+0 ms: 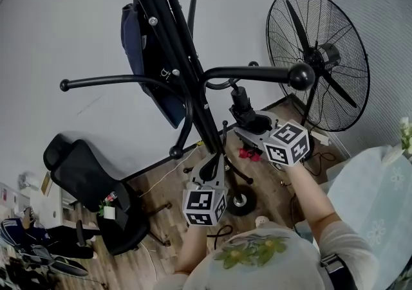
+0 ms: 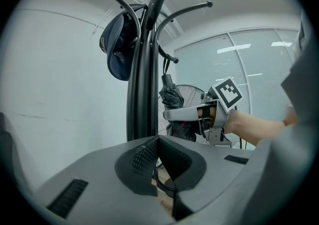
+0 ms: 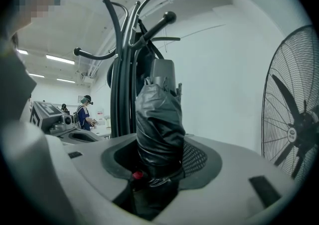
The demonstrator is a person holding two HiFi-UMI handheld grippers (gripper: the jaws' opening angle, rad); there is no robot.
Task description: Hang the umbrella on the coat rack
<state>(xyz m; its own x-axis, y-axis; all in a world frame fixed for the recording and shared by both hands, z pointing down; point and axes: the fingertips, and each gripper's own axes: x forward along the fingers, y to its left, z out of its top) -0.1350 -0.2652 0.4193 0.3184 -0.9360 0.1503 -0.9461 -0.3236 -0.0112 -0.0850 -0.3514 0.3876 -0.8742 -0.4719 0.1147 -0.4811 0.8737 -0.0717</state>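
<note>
My right gripper (image 3: pixel 159 158) is shut on a folded black umbrella (image 3: pixel 158 124), which stands upright between the jaws with its grey end on top. In the head view the umbrella (image 1: pixel 241 103) sits just under a ball-tipped arm (image 1: pixel 270 74) of the black coat rack (image 1: pixel 183 70), held by my right gripper (image 1: pixel 248 130). My left gripper (image 1: pixel 210 168) is lower and to the left, close to the rack's pole. In the left gripper view its jaws meet at the tips of my left gripper (image 2: pixel 158 141) with nothing between them, and the pole (image 2: pixel 142 89) rises right behind.
A dark blue cap (image 1: pixel 136 41) hangs on the rack's far side. A large black standing fan (image 1: pixel 320 57) is at the right, close to my right hand. A black office chair (image 1: pixel 90 186) stands at lower left on the wooden floor. A grey wall is behind.
</note>
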